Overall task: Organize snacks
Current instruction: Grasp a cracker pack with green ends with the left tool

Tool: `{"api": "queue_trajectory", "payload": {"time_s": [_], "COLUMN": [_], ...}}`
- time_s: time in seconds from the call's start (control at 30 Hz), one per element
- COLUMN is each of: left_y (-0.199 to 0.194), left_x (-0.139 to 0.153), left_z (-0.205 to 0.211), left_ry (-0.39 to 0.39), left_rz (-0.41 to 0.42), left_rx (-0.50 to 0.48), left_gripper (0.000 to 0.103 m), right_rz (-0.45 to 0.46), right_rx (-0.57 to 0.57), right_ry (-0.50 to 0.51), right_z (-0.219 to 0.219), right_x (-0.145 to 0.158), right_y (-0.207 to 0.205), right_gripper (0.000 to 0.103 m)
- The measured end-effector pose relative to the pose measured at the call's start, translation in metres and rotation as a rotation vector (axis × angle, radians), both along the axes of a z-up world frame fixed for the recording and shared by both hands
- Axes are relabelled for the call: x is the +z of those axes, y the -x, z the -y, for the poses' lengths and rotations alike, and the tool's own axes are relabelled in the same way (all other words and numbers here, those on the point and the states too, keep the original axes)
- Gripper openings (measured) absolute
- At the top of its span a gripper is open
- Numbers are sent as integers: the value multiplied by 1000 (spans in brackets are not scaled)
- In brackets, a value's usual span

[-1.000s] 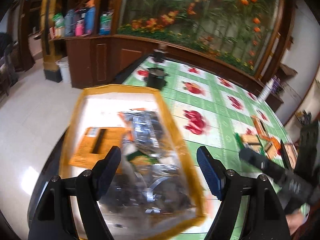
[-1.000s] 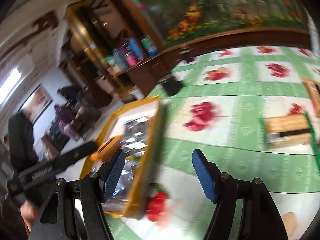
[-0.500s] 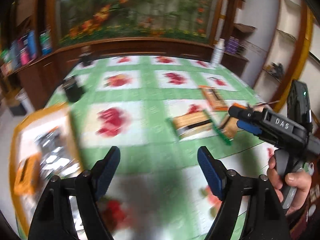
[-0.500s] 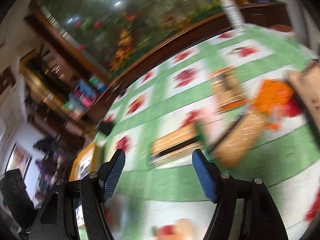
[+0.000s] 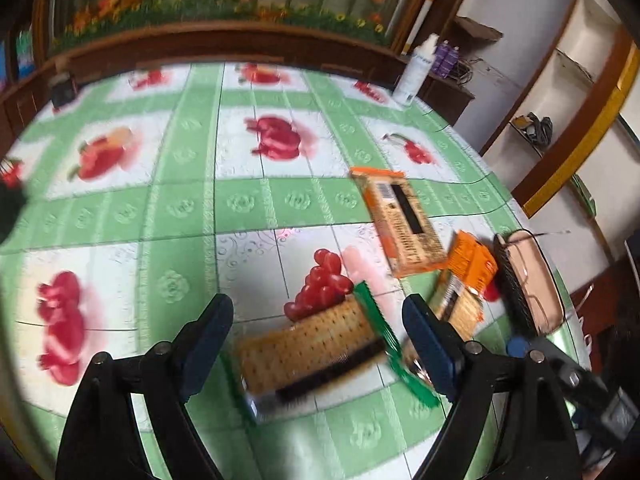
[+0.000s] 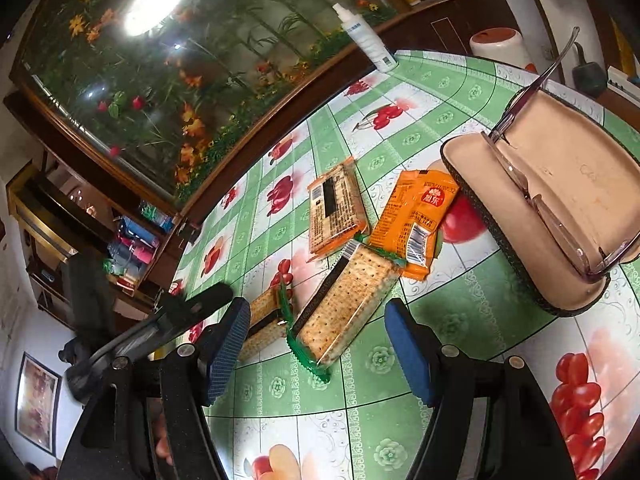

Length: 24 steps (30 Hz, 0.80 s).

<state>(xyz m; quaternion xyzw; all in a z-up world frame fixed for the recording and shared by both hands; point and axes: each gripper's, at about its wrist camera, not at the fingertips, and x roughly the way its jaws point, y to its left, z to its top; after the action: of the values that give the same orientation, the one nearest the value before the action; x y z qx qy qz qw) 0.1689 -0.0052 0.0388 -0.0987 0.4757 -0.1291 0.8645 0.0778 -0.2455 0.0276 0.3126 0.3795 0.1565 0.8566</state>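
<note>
Several snack packs lie on the green fruit-print tablecloth (image 5: 180,208). A cracker pack with green ends (image 5: 316,352) lies between the fingers of my open left gripper (image 5: 318,348); it also shows in the right wrist view (image 6: 264,320). A second green-ended cracker pack (image 6: 346,300) lies just ahead of my open right gripper (image 6: 316,344), and partly shows in the left wrist view (image 5: 460,308). An orange-edged cracker pack (image 5: 400,224) (image 6: 334,208) and an orange packet (image 5: 472,264) (image 6: 416,220) lie beyond. Both grippers are empty.
An open glasses case with glasses (image 6: 560,208) lies at the right, also in the left wrist view (image 5: 528,280). A white spray bottle (image 5: 416,72) (image 6: 366,40) stands at the table's far edge. A wooden ledge with flowers (image 5: 224,36) runs behind the table.
Both grippers have swung right, away from the yellow-rimmed tray of snacks, which has left view. They now hover low over the packs near the glasses case.
</note>
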Motion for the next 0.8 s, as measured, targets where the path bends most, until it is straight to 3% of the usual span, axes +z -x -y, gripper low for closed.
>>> {"api": "queue_trajectory", "payload": {"time_s": [0.23,0.37,0.47,0.5,0.53,0.6,0.7,0.8], "left_y": [30,55,56,57,60,65,77,88], "left_x": [-20,-21,-24,-25,-25,-24,-23,-21], "left_z": [8,23,33,34,35,33,15,-8], "left_ry": [34,-44,-160,-189,-213,-230,-158,-146], "left_rz": [-55,-11,23,42,70,93,96,100], "left_rx": [-114,-136,-93,-75,-59,-51,-4,55], "left_gripper": [85,85,85,77,55,46,45,45], "right_rz": [-9,-4,-8,-13,-19,-29,-44,-53], "right_rx": [-10,-21,-24,-27,-31,-41,-31,-9], "right_ry": [-34,-42,-23,-17,-13,-3,15,55], "right_z": [5,6,5,5,5,6,2,-8], "right_x": [-2,-1,-1,-2,-4,-6,-9,-12], "right_y": [1,3,2,1,1,-1,-3,-5], "right_gripper": [74,74,74,74,74,74,75,76]}}
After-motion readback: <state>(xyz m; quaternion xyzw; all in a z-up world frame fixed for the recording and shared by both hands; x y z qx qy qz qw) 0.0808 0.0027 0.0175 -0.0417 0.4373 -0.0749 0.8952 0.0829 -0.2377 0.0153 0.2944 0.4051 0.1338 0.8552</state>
